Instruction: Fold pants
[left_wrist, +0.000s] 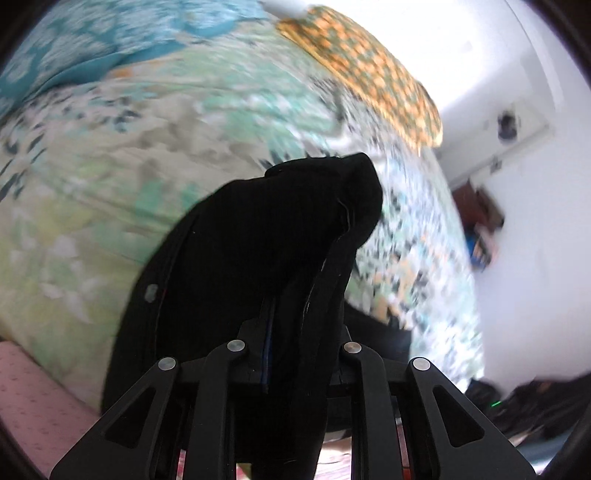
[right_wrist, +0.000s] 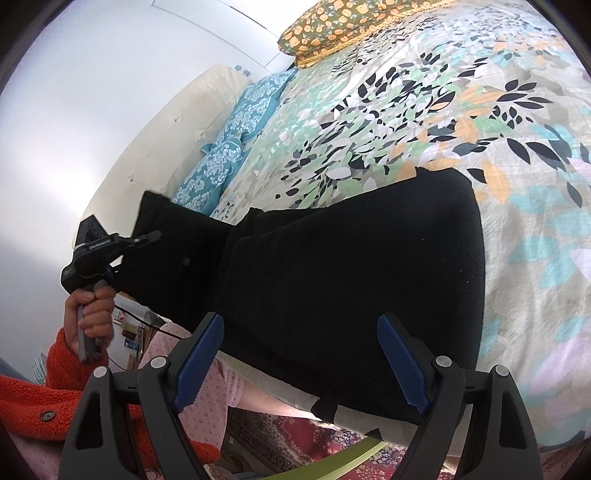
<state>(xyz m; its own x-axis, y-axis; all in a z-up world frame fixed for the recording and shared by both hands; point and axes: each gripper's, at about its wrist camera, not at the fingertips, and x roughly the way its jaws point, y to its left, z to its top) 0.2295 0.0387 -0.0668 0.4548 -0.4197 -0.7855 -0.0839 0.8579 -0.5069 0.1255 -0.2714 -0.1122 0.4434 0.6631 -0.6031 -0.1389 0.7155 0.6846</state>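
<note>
Leafy bedspread (right_wrist: 424, 122) fills our view, black pants (right_wrist: 351, 280) lying across it, their end toward nine o'clock lifted. Our left gripper (right_wrist: 155, 236) is clamped on that cloth. Our right gripper (right_wrist: 299, 354) hovers spread apart at six o'clock, holding nothing.

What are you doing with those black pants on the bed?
A person is folding black pants on a bed with a leafy bedspread. The left hand-held gripper is shut on one end of the pants and lifts that end off the bed. The right hand-held gripper is open, hovering near the other part of the pants, which lies flat, and holds nothing. The fold is not finished yet.
</note>
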